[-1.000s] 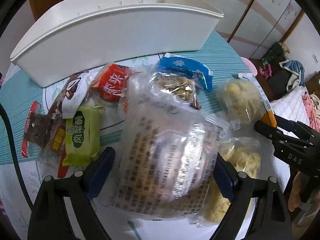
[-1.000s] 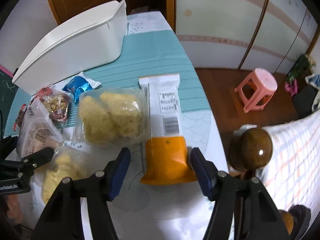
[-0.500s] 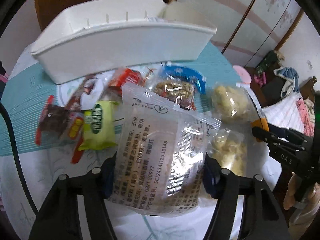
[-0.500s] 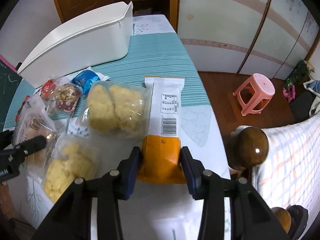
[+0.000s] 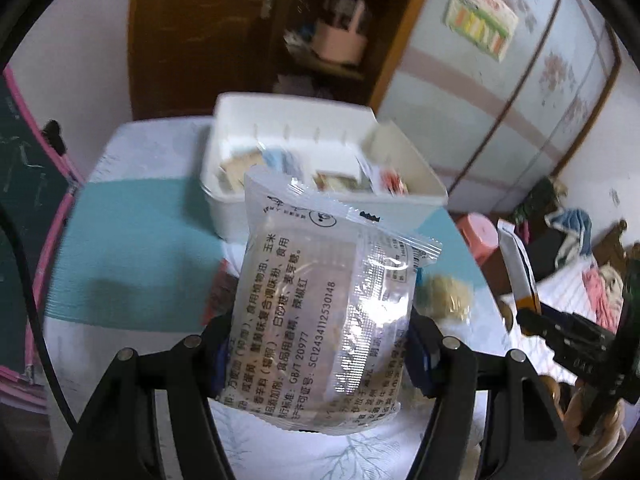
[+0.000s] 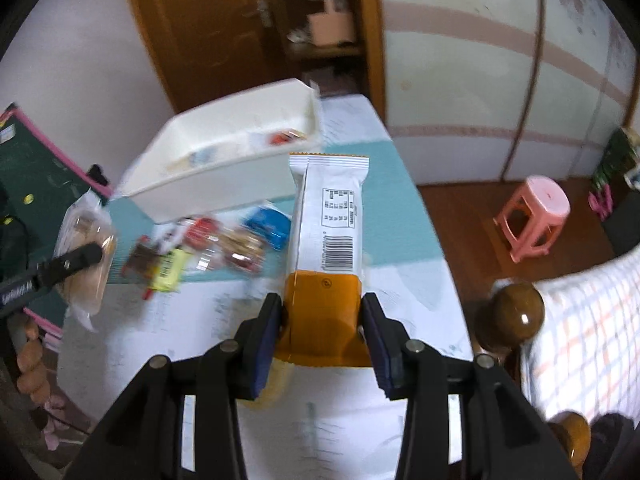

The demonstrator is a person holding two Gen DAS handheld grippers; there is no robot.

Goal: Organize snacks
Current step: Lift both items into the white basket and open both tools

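My left gripper [image 5: 320,356] is shut on a clear snack packet with printed text [image 5: 320,320], held up off the table in front of the white bin [image 5: 400,216]. The bin holds several snacks. My right gripper [image 6: 322,336] is shut on the orange end of a long white and orange packet [image 6: 326,220], also lifted. In the right wrist view the white bin [image 6: 208,188] stands at the back left, with a row of small snacks [image 6: 208,244] on the table before it. The left gripper with its clear packet [image 6: 86,256] shows at the left edge.
The table [image 6: 400,432] has a teal and white cloth. A pink stool [image 6: 534,216] stands on the floor at the right, next to a wooden bedpost knob [image 6: 514,316] and a checked blanket. A green board [image 6: 32,176] leans at the left. A yellow puffed snack bag [image 5: 446,292] lies right of the clear packet.
Both grippers closed on their packets and lifted them off the table. The views now look down from higher, into the white bin.
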